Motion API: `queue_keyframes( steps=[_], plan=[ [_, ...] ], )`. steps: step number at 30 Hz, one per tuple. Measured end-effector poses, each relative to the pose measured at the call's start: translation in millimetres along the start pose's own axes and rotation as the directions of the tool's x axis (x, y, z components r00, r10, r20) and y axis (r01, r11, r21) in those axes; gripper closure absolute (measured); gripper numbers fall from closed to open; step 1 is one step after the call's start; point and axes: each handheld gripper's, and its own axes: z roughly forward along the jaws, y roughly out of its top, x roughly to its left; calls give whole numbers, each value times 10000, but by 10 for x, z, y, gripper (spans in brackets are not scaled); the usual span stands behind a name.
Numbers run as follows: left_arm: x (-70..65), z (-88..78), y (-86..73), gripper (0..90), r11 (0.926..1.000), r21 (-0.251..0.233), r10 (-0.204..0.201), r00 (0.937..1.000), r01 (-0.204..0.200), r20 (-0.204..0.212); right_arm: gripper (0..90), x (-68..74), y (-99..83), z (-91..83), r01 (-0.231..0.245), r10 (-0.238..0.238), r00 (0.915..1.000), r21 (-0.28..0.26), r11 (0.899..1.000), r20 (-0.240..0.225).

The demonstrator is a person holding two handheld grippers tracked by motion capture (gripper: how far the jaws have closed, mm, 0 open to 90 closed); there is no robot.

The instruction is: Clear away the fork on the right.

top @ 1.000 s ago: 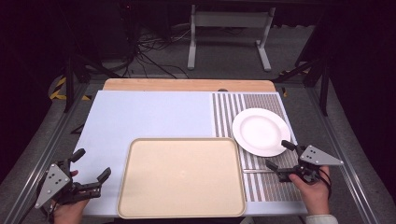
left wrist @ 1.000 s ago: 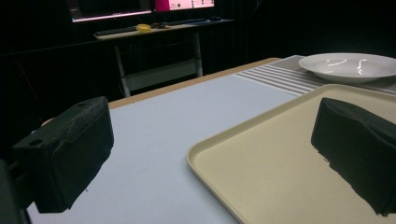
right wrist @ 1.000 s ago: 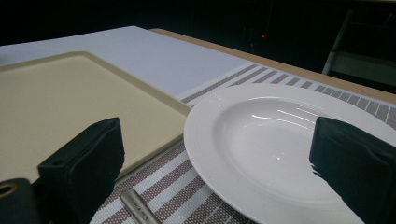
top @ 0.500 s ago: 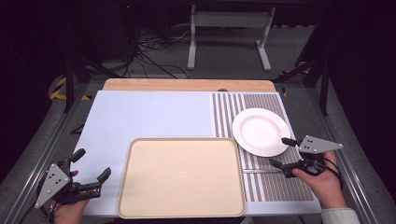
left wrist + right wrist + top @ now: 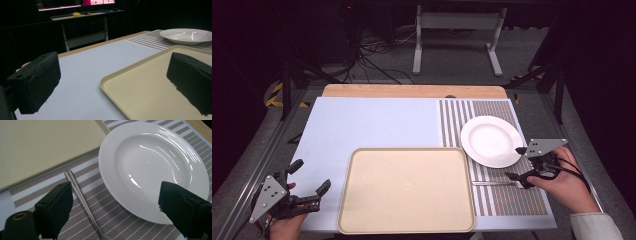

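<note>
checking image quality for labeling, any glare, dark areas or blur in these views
High view: table evenly lit, surroundings nearly black. Left gripper view: dim, background dark, streak glare on the plate. Right gripper view: bright curved highlights on the plate, the utensil sharp, the right claw slightly soft up close.

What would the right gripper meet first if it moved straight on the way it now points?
Most likely the plate. The right gripper has open jaws and aims at its near rim, with the cutlery handle lying just under the jaw beside the tray. Depth is hard to judge.
</note>
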Motion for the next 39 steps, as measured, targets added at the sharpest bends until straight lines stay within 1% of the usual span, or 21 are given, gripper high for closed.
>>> queue_keyframes(
  steps=[4, 5, 7, 8, 10, 11, 13, 14, 16, 18, 25, 28, 30, 31, 32, 33, 34, 35, 37, 38, 39],
  plan=[
    [-2, 1, -1, 2, 10000, -35, -1, 10000, 1, -4, 132, -5, 49, 31, 402, -383, 9989, 702, 9967, -280],
    [-2, 1, -1, 2, 10000, -35, -1, 10000, 1, -4, 132, -5, 49, 31, 402, -383, 9989, 702, 9967, -280],
    [0, 1, 0, 2, 10000, -38, -3, 10000, 3, 2, 132, -9, 72, 44, 578, -534, 9975, 1010, 9932, -456],
    [0, 1, 0, 2, 10000, -38, -13, 10000, 13, 5, 132, -7, 90, 57, 720, -654, 9963, 1291, 9890, -549],
    [-1, 1, 0, 2, 10000, -35, -3, 10000, 3, 1, 133, -4, 97, 60, 773, -690, 9956, 1415, 9869, -627],
    [-1, 1, 1, 2, 10000, -35, 2, 10000, -2, 1, 133, 2, 114, 75, 914, -782, 9936, 1745, 9804, -813],
    [-3, 1, 1, 2, 10000, 5, 15, 10000, -15, 6, 133, 6, 127, 88, 998, -829, 9923, 1960, 9755, -922],
    [-3, 1, 1, 2, 10000, 5, 15, 10000, -15, 6, 133, 6, 127, 88, 998, -829, 9923, 1960, 9755, -922],
    [-3, 2, 1, 2, 10000, 2, 9, 10000, -9, 6, 132, 7, 140, 105, 1169, -942, 9896, 2265, 9670, -1086],
    [-2, 2, 2, 2, 10000, 8, 8, 10000, -8, 7, 132, 10, 153, 116, 1267, -1003, 9881, 2465, 9608, -1167],
    [0, 2, 2, 2, 10000, 22, 0, 10000, 0, 17, 137, 13, 196, 134, 1648, -1299, 9825, 2972, 9405, -1337],
    [-1, 2, 3, 2, 10000, 31, 2, 10000, -2, 15, 138, 15, 210, 144, 1802, -1375, 9793, 3303, 9265, -1486],
    [-2, 2, 3, 2, 10000, 26, 5, 10000, -5, 14, 141, 16, 214, 151, 1870, -1445, 9782, 3303, 9252, -1491],
    [-1, 2, 4, 2, 10000, 29, 20, 10000, -20, 19, 141, 19, 221, 161, 1985, -1538, 9759, 3361, 9207, -1551],
    [-2, 3, 3, 2, 10000, 21, 11, 10000, -11, 14, 144, 28, 226, 181, 2092, -1613, 9737, 3496, 9132, -1612],
    [-1, 3, 3, 2, 10000, 26, 13, 10000, -13, 15, 145, 29, 228, 186, 2117, -1623, 9730, 3554, 9104, -1640],
    [-1, 3, 3, 2, 10000, 26, 13, 10000, -13, 15, 145, 29, 228, 186, 2117, -1623, 9730, 3554, 9104, -1640],
    [-1, 3, 3, 2, 10000, 20, 5, 10000, -5, 13, 147, 32, 227, 205, 2146, -1610, 9720, 3666, 9053, -1712],
    [-1, 2, 3, 2, 10000, 24, 3, 10000, -3, 9, 148, 37, 224, 213, 2094, -1563, 9733, 3697, 9052, -1684],
    [0, 2, 3, 2, 10000, 29, 10, 10000, -10, 13, 149, 37, 221, 221, 2094, -1534, 9729, 3774, 9021, -1732],
    [0, 2, 3, 2, 10000, 27, 8, 10000, -8, 18, 154, 33, 215, 236, 2197, -1595, 9701, 3829, 8973, -1829]
  ],
)
